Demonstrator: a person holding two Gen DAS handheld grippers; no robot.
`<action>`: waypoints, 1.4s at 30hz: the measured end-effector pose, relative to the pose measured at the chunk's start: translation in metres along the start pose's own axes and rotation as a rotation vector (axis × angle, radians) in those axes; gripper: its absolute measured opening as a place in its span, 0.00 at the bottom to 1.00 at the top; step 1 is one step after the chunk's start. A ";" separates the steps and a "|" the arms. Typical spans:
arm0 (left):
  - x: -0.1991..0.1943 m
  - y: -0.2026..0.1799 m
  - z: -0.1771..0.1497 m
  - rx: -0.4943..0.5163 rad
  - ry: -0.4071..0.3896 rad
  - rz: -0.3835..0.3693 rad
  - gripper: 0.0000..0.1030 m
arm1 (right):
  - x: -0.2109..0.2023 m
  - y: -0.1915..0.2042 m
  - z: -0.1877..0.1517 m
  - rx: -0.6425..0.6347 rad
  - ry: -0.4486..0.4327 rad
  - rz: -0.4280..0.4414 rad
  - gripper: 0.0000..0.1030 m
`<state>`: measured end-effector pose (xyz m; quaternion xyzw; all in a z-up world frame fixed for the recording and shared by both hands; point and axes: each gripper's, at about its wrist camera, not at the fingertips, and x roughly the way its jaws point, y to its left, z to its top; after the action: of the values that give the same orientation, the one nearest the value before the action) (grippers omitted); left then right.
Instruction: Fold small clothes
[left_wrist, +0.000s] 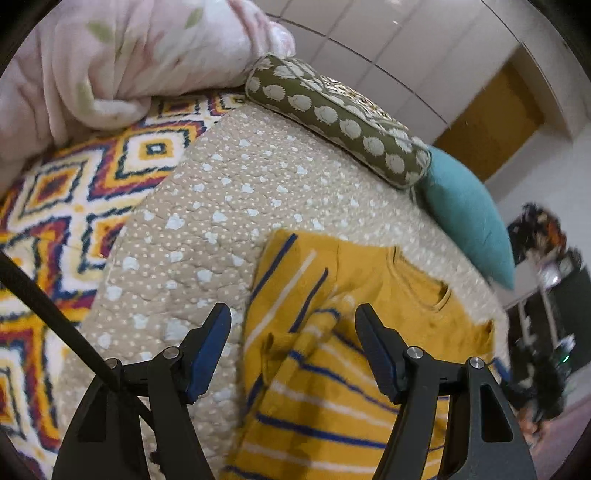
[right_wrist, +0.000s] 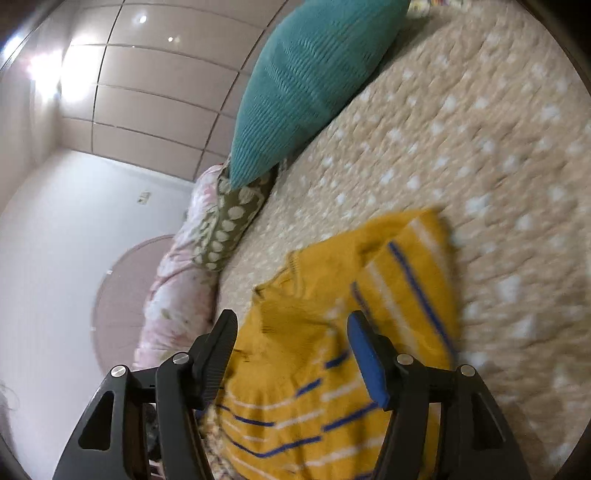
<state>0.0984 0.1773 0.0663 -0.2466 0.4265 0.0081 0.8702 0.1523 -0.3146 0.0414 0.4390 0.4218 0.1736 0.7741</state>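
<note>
A small mustard-yellow sweater (left_wrist: 354, 332) with blue and white stripes lies on the beige quilt (left_wrist: 221, 206). One striped sleeve is folded across its body. My left gripper (left_wrist: 293, 314) is open and empty, just above the sweater's folded sleeve. The sweater also shows in the right wrist view (right_wrist: 314, 369), with a striped sleeve folded over near the neckline. My right gripper (right_wrist: 291, 321) is open and empty, just above the sweater's upper body.
A teal pillow (left_wrist: 465, 210) and an olive dotted cushion (left_wrist: 340, 118) lie along the bed's far edge. A pink floral blanket (left_wrist: 122, 59) and a bright diamond-patterned blanket (left_wrist: 55, 206) sit to the left. White wardrobe panels (right_wrist: 147, 96) stand behind the bed.
</note>
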 end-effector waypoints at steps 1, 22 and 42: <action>-0.001 0.000 -0.002 0.017 0.000 0.006 0.66 | 0.001 0.002 0.001 -0.022 0.000 -0.027 0.66; 0.073 -0.049 0.029 0.270 0.159 0.044 0.06 | 0.078 0.071 -0.017 -0.685 0.117 -0.423 0.08; 0.113 -0.015 0.040 0.090 0.167 -0.028 0.07 | 0.092 0.008 0.013 -0.440 0.099 -0.380 0.07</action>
<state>0.2028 0.1598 0.0091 -0.2131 0.4939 -0.0437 0.8419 0.2174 -0.2589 0.0055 0.1646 0.4859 0.1342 0.8478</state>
